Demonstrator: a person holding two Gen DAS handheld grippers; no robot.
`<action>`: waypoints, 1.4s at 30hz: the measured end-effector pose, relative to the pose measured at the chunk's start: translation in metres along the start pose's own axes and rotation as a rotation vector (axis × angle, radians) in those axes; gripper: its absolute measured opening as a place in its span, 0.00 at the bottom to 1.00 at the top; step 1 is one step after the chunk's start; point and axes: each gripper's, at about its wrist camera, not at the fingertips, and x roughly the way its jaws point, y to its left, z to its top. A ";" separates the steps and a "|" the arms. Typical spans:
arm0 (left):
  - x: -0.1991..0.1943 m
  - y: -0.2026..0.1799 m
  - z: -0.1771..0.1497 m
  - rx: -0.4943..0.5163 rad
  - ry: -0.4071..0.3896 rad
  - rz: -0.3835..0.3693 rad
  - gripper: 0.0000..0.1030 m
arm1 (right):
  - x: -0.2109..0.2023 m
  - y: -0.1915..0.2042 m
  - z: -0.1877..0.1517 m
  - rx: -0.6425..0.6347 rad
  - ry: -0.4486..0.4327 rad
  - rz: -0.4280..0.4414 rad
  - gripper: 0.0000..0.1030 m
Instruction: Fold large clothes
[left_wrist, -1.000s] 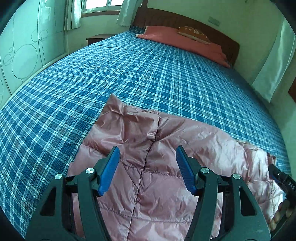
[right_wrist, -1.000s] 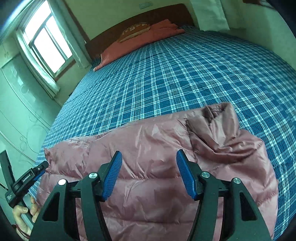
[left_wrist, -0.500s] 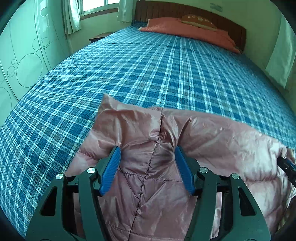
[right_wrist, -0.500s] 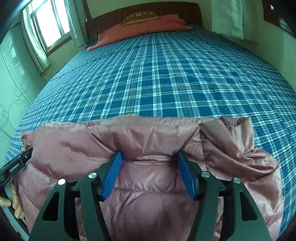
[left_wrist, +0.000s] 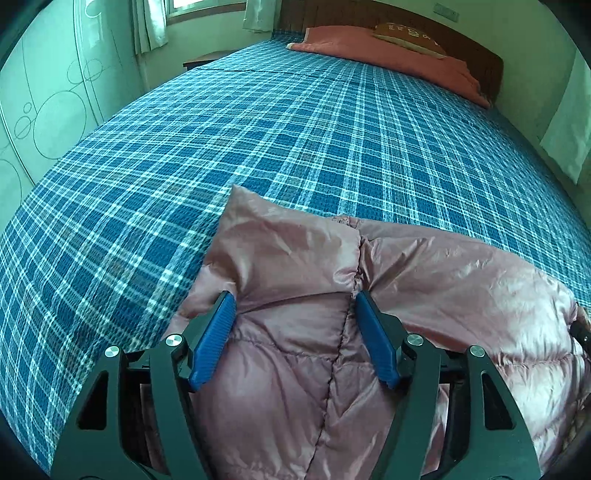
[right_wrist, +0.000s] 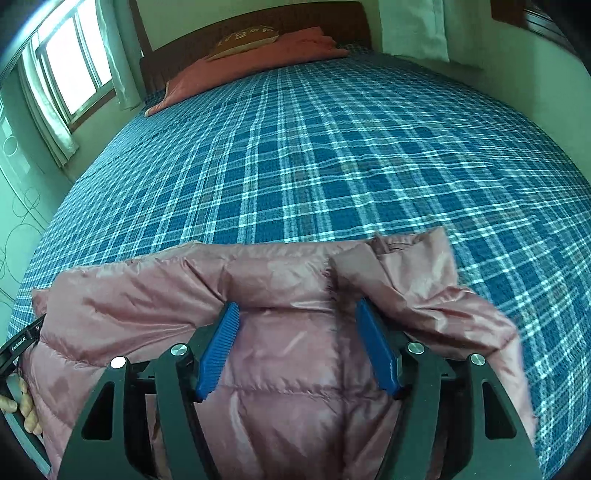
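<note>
A pink down jacket (left_wrist: 424, 295) is spread on the plaid bed (left_wrist: 258, 147), its puffed fabric bulging between the opening jaws of the left claw (left_wrist: 295, 308) and the right claw (right_wrist: 297, 317) – pads alongside, no pinch evident – with orange bedding (right_wrist: 258, 59) seen well beyond.

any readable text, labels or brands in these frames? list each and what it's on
"GenRobot.AI": small white print on the black body of the left gripper, at the left edge of the right wrist view; tiny, so the reading is approximate.
Pattern or lettering on the brown cushion at the headboard: too blurred to read.
Nothing else legible.
</note>
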 end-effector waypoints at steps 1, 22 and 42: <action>-0.007 0.006 0.000 -0.010 0.002 -0.008 0.65 | -0.012 -0.008 -0.003 0.008 -0.008 -0.011 0.64; -0.167 0.152 -0.202 -0.423 -0.053 -0.152 0.72 | -0.172 -0.133 -0.204 0.391 -0.003 0.199 0.64; -0.116 0.112 -0.195 -0.605 -0.054 -0.234 0.25 | -0.107 -0.097 -0.191 0.568 -0.054 0.311 0.32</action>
